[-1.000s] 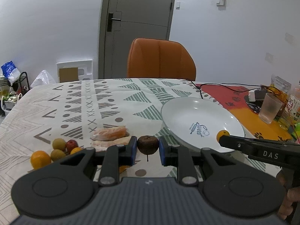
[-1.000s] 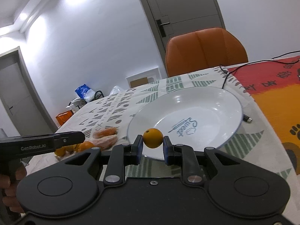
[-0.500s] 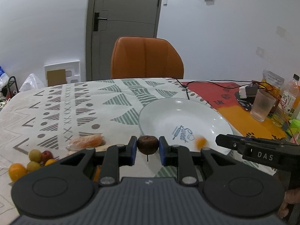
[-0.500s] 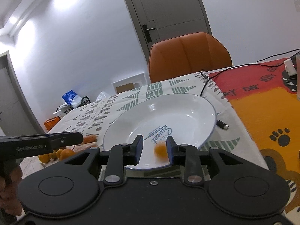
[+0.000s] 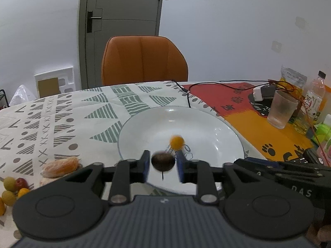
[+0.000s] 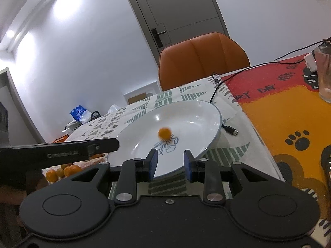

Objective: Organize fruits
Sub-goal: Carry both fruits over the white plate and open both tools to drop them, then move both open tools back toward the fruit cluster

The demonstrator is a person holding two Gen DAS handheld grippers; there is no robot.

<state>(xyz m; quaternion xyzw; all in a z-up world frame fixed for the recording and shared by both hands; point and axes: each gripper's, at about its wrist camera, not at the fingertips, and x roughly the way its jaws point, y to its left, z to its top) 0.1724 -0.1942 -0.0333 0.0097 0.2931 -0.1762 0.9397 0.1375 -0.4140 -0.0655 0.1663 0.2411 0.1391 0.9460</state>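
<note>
My left gripper (image 5: 162,168) holds a dark brown round fruit (image 5: 162,161) with a thin stem between its fingers, over the near rim of the white plate (image 5: 217,124). A small orange fruit (image 5: 176,141) lies blurred inside the plate; it also shows in the right wrist view (image 6: 164,133). My right gripper (image 6: 170,164) is open and empty just short of the plate (image 6: 202,111). The left gripper's side shows in the right wrist view (image 6: 62,152).
Several small yellow, red and orange fruits (image 5: 12,186) and a wrapped peeled orange (image 5: 60,166) lie at the left on the patterned cloth. A cable (image 5: 190,95), a glass (image 5: 282,109) and bottles (image 5: 313,97) stand at the right. An orange chair (image 5: 143,60) is behind the table.
My right gripper opened and let the small orange fruit drop into the plate, where it rolls. My left gripper moved right with the brown fruit, over the plate's rim.
</note>
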